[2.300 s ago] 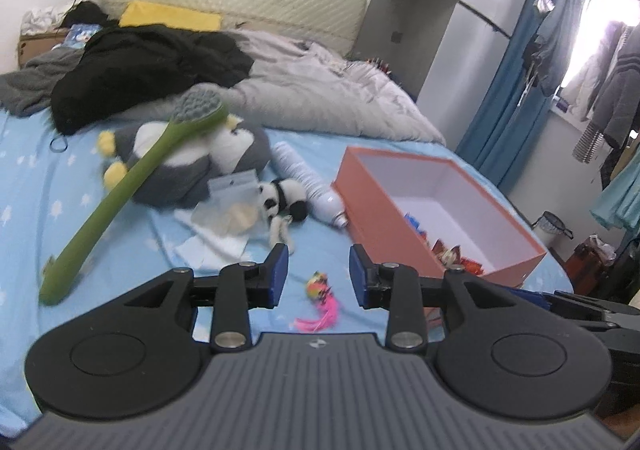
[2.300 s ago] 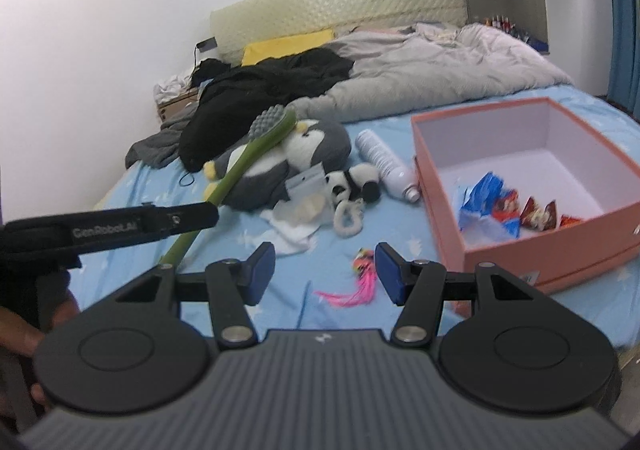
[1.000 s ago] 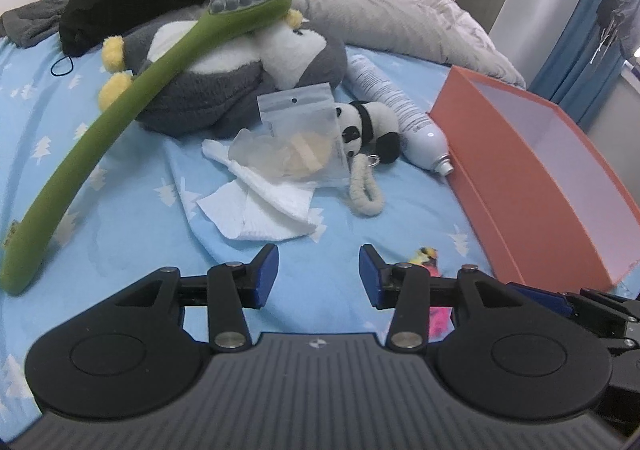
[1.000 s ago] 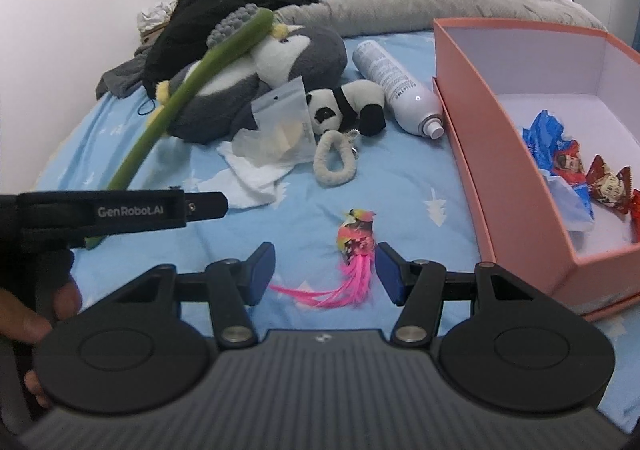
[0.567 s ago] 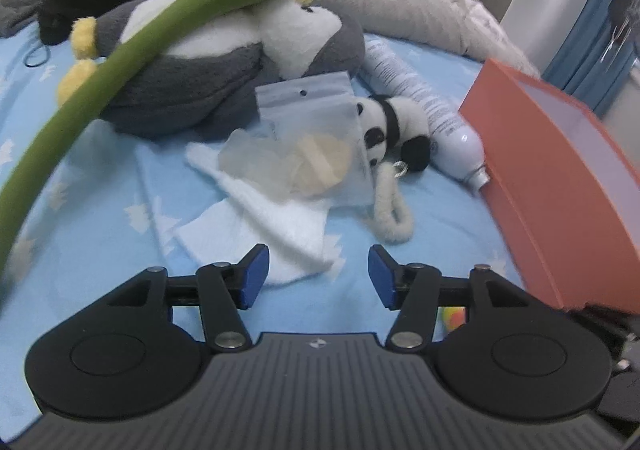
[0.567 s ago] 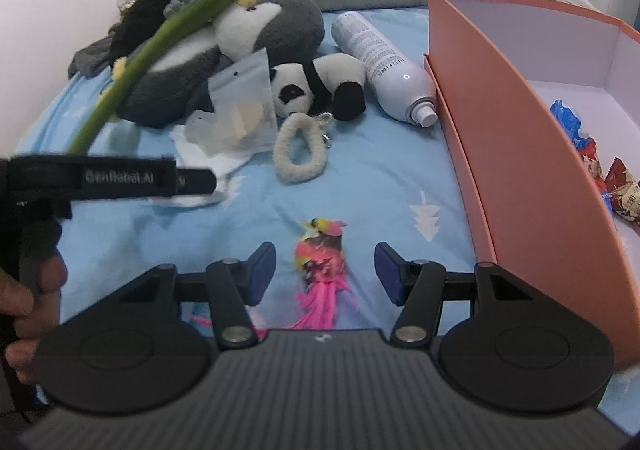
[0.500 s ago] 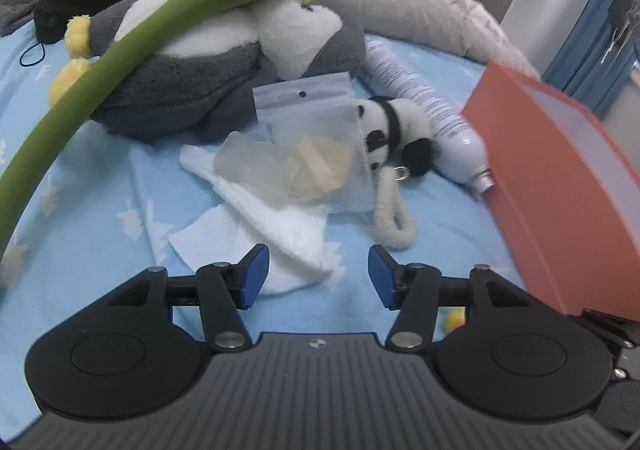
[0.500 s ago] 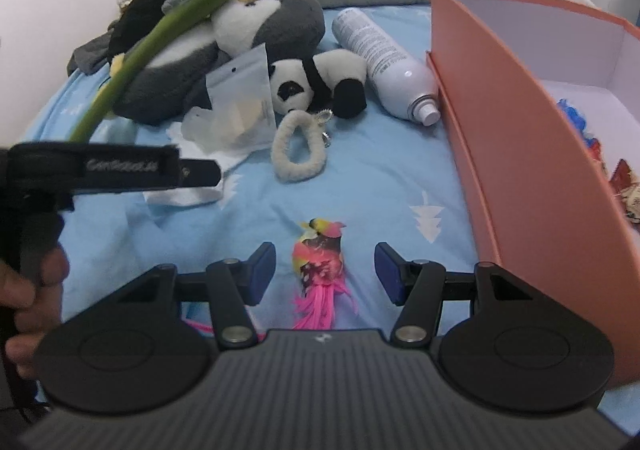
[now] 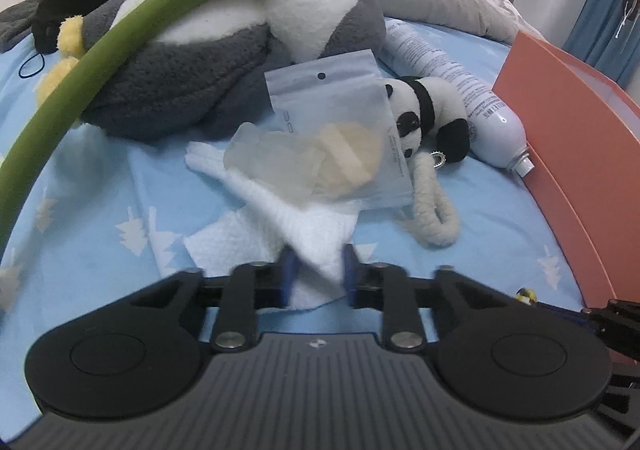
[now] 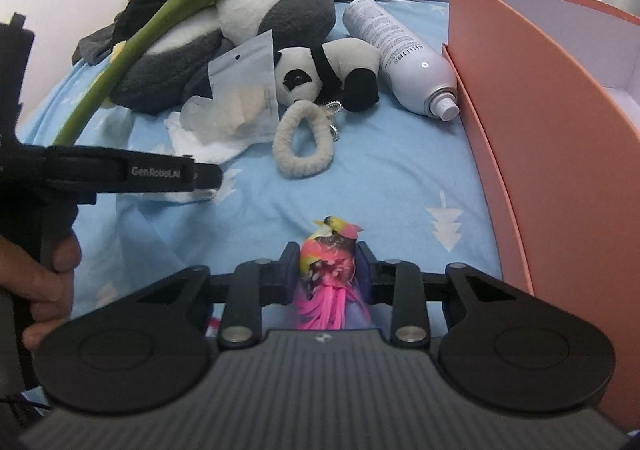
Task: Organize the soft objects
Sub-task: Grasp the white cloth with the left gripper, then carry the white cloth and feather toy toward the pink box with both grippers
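Observation:
In the left wrist view my left gripper [image 9: 317, 282] is low over the blue bedsheet. Its jaws are closing, with a fold of the white cloth [image 9: 256, 234] pinched between the blue pads. In the right wrist view my right gripper [image 10: 327, 270] is closing as well, its pads against both sides of a pink and yellow feathered bird toy [image 10: 330, 246]. Beyond lie a clear plastic bag [image 9: 336, 130], a small panda plush [image 9: 428, 118] with a woolly loop [image 9: 434, 210], and a big grey penguin plush [image 9: 192, 62].
A green long-handled brush [image 9: 100, 62] leans across the penguin. A white spray can [image 9: 472, 106] lies against the orange box [image 10: 540, 98] on the right. A person's hand [image 10: 44, 274] holds the left gripper's handle at the left edge. Dark clothes and a grey duvet lie behind.
Both grippers moved forward and down toward the bed. The left jaws narrowed onto the white cloth, and the right jaws narrowed onto the bird toy.

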The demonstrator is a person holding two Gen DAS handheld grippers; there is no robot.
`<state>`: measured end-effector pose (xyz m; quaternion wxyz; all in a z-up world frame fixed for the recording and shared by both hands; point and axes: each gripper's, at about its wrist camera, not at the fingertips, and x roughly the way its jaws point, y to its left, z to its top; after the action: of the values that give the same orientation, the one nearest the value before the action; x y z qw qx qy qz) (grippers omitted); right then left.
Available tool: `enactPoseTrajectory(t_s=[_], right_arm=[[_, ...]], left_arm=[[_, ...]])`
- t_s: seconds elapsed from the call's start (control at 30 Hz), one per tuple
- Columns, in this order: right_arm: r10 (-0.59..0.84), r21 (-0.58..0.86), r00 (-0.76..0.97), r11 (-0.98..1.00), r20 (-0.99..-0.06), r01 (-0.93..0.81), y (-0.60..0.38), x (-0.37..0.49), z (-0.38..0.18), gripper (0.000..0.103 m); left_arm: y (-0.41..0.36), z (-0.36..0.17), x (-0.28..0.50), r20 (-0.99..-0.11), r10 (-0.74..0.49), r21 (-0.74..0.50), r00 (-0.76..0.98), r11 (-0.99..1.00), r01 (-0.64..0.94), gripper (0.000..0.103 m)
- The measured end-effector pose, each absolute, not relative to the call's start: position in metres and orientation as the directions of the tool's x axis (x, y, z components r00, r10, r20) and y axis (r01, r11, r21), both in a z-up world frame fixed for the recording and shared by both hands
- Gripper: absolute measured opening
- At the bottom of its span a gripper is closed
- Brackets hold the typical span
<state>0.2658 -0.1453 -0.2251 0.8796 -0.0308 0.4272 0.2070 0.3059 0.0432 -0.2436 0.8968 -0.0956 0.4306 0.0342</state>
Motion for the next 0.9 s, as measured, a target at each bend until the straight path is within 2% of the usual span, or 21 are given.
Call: enactPoseTrajectory(t_s=[0.07,0.17,0.27,0.57,0.9], right_arm=[[0.343,0.126,0.552,0.911,-0.76,-0.392,-0.146,0.264,-0.222,0.032],[0.351,0.136,0.554,0.91,-0.755,-0.391,-0.148,0.261,-0.216,0.032],[0.36,0.146,0.557,0.909,-0.749,-0.392,-0.149,0.255,-0.209,0.032],[0.383,0.17,0.555,0.902,-0.739,-0.397,-0.146,0.228,-0.193,0.032],[0.387,0.17,0.552,0.899,-0.738,-0.403,-0.144,0.201,-0.192,0.032]], left_arm=[[0.043,-0.24,0.302,-0.775,-0.026,-0.146,0.632,0.979,-0.139,0.008],[0.042,-0.231,0.293,-0.756,-0.015,-0.143,0.655,0.98,-0.142,0.007],[0.047,-0.221,0.281,-0.745,-0.033,-0.183,0.666,0.971,-0.156,0.007],[0.048,-0.192,0.228,-0.724,-0.039,-0.202,0.688,0.967,-0.158,0.007],[0.049,-0.19,0.168,-0.734,-0.065,-0.244,0.676,0.954,-0.173,0.006]])
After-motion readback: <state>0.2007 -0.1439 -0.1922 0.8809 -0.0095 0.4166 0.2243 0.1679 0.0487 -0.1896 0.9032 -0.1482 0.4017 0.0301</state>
